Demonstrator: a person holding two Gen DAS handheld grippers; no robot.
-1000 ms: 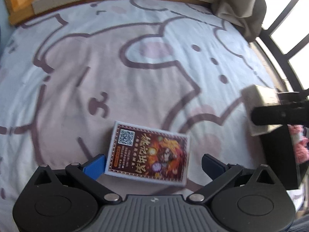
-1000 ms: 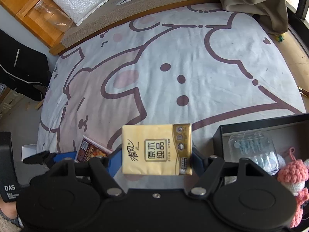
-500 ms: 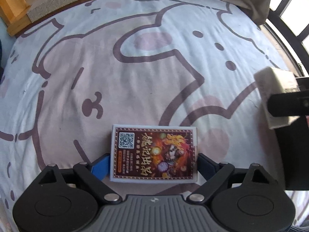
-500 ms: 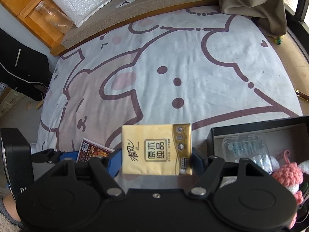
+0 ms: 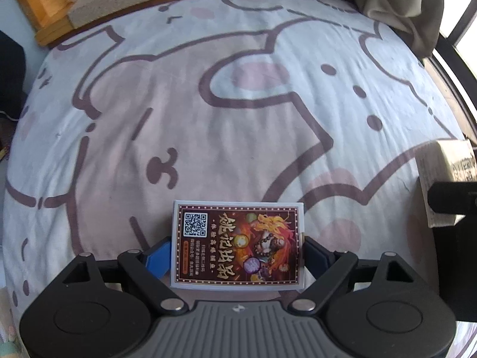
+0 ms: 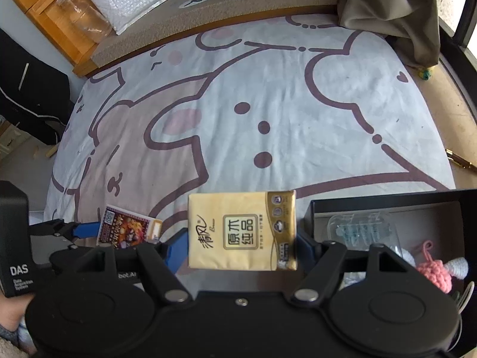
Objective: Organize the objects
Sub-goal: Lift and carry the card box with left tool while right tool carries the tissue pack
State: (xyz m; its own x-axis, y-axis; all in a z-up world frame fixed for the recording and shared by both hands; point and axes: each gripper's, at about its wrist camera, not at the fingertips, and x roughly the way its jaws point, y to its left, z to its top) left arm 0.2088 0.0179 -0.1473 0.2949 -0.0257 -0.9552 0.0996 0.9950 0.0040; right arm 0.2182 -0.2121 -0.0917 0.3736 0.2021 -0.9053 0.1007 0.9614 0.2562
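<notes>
A playing-card box [image 5: 238, 244] with a red dragon picture lies on the cartoon bed sheet [image 5: 238, 104] between the fingers of my left gripper [image 5: 237, 253]. Its jaws are closing and both blue pads touch the box's short sides. In the right wrist view the same card box [image 6: 128, 232] shows at lower left with a blue finger [image 6: 85, 229] against it. My right gripper [image 6: 241, 244] is shut on a yellow tissue pack [image 6: 241, 229], held above the sheet just left of the black box [image 6: 387, 200]. The tissue pack [image 5: 441, 173] also shows at the right edge of the left wrist view.
The black box holds a clear plastic case [image 6: 360, 229] and a pink crochet toy [image 6: 435, 271]. A grey cloth [image 6: 396, 9] lies at the bed's far right corner. A wooden cabinet [image 6: 53, 18] stands beyond the headboard. A pen [image 6: 460, 161] lies off the sheet's right side.
The left gripper's fingers have come in from wide apart onto the card box's sides, and the box now sits square between them. The right gripper has kept still with the tissue pack.
</notes>
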